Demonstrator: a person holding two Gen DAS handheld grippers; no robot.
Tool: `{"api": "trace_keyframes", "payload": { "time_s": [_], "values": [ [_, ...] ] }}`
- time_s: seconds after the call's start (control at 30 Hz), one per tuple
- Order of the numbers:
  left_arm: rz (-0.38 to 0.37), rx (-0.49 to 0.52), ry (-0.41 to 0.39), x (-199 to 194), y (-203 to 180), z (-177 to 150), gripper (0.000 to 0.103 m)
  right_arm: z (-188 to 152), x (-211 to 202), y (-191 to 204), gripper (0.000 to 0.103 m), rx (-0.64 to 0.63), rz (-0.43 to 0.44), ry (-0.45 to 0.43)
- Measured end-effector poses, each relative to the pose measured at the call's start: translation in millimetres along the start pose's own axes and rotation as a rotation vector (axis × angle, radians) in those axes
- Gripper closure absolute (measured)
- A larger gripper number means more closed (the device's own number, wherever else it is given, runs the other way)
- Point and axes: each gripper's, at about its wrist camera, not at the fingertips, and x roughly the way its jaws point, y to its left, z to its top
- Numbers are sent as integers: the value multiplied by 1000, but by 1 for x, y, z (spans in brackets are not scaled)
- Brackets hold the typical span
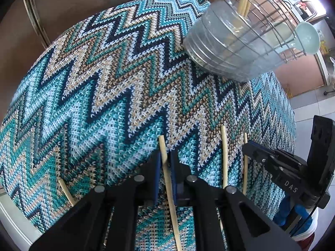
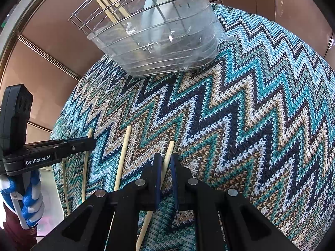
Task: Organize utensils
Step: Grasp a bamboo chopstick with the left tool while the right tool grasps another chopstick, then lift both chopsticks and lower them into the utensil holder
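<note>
Each of your grippers, left gripper (image 1: 165, 167) and right gripper (image 2: 165, 167), is clenched on a pale wooden chopstick (image 1: 167, 173) (image 2: 166, 163) whose long axis runs forward toward the clear-lined wire utensil basket (image 1: 230, 48) (image 2: 163, 48) ahead.

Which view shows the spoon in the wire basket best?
Left wrist. The pale spoon's bowl shows in full there, sticking out past the wire basket. The right wrist view shows only a pale handle blurred behind the basket's clear liner, with its top cut off by the frame edge.
</note>
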Motion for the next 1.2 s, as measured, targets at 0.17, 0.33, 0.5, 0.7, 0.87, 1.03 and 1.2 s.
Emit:
{"api": "trace_keyframes", "payload": {
  "time_s": [0.17, 0.33, 0.5, 0.7, 0.87, 1.03, 1.2],
  "values": [
    [-15, -39, -4, -4, 11, 0, 98, 2, 5, 4, 95, 11, -2, 2],
    [-8, -60, -12, -9, 13, -2, 98, -1, -1, 7, 96, 8, 10, -11],
    [-21, -54, -82, -30, 10, -11, 98, -8, -23, 22, 97, -28, 27, -58],
    [-31, -1, -216, -76, 2, -28, 98, -21, -61, 36, 97, -83, 52, -156],
    [-47, 37, -335, -116, -4, -45, 98, -35, -93, 53, 97, -130, 51, -250],
    [-83, 48, -426, -148, -11, -58, 98, -50, -127, 69, 97, -178, 60, -348],
    [-98, 63, -502, -175, -19, -65, 98, -55, -154, 85, 97, -219, 55, -427]
  ]
}}
